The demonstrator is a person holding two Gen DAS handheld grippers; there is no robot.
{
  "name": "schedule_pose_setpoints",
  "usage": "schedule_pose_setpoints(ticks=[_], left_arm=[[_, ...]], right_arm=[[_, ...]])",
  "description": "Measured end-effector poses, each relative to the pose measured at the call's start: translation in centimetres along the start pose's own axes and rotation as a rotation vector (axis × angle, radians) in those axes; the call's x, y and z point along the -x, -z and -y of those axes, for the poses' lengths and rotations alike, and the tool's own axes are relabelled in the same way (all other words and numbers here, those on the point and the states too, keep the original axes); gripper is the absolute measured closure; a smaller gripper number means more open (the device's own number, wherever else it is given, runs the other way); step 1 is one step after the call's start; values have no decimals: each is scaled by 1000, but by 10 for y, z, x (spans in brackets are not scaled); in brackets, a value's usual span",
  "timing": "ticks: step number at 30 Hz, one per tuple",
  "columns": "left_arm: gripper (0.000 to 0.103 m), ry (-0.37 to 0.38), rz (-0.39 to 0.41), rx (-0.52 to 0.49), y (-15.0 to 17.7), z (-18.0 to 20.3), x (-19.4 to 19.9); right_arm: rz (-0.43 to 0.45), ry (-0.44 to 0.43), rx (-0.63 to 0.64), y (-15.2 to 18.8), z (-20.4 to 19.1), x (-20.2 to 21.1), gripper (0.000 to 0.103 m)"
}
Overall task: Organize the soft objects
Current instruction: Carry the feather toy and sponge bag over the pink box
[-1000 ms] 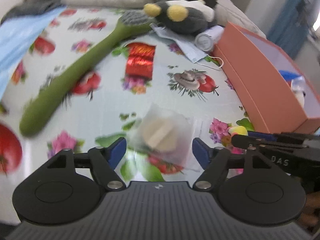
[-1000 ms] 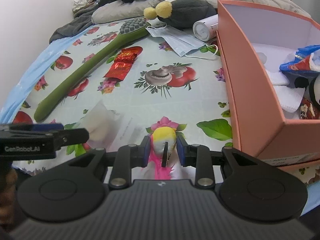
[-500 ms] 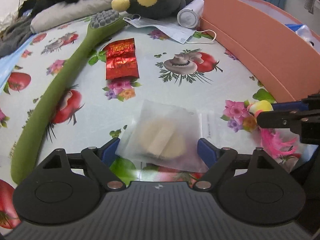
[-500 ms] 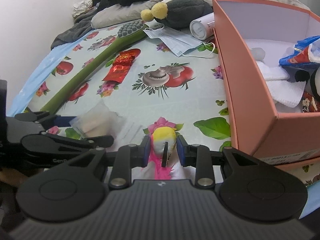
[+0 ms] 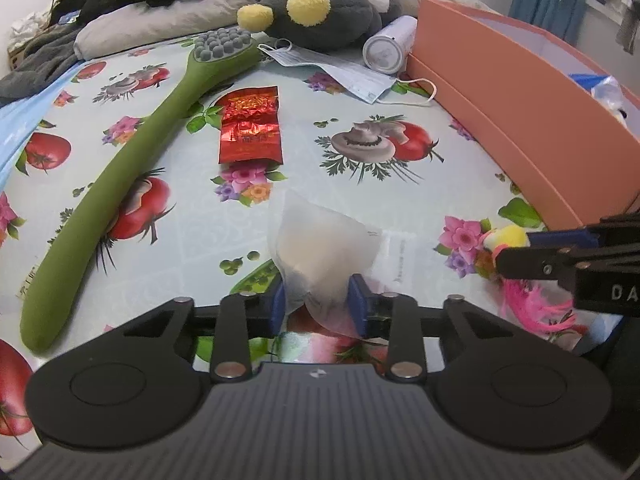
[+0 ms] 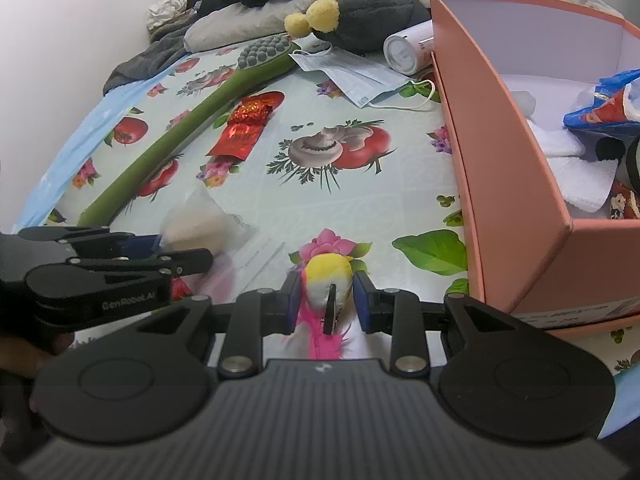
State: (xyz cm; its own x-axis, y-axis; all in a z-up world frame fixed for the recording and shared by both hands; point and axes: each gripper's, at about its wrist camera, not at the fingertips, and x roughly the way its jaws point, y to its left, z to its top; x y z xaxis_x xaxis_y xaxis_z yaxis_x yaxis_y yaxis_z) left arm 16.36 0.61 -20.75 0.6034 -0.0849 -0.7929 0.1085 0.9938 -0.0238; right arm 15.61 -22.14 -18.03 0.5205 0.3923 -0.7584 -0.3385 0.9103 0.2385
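Note:
A translucent white pouch (image 5: 324, 244) with pale soft pads inside lies on the flower-print cloth and stands bunched up. My left gripper (image 5: 318, 305) has its jaws closing on the pouch's near end, and the blue pads press its sides. In the right wrist view the pouch (image 6: 200, 224) shows at the left. My right gripper (image 6: 328, 300) is shut on a small yellow and white soft toy (image 6: 328, 270) with pink feathers, low over the cloth. The toy (image 5: 506, 236) also shows at the right of the left wrist view.
A pink open box (image 6: 500, 184) with soft items inside stands on the right. On the cloth lie a long green brush (image 5: 132, 168), a red foil packet (image 5: 250, 130), a face mask (image 5: 344, 74) and a white bottle (image 5: 388, 48). A grey plush (image 5: 320, 16) and bedding lie behind.
The left gripper came down around the pouch with wide jaws, then closed; the flat pouch is now squeezed upright. The right gripper and its toy have not moved.

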Motion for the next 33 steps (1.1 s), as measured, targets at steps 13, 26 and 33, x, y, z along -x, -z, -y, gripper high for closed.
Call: schedule_pose_setpoints(ticks=[13,26,33], left_arm=[[87,19,71,203,-8,-8,26],[88,62,182,260,-35,-6,94],[88,81,243,237,-46,4,136]], right_arm=[[66,18,22,-12,-9,26,71],[197,42,39,-33,-31,85,71],[257,36,35,-42,-38,120,71]])
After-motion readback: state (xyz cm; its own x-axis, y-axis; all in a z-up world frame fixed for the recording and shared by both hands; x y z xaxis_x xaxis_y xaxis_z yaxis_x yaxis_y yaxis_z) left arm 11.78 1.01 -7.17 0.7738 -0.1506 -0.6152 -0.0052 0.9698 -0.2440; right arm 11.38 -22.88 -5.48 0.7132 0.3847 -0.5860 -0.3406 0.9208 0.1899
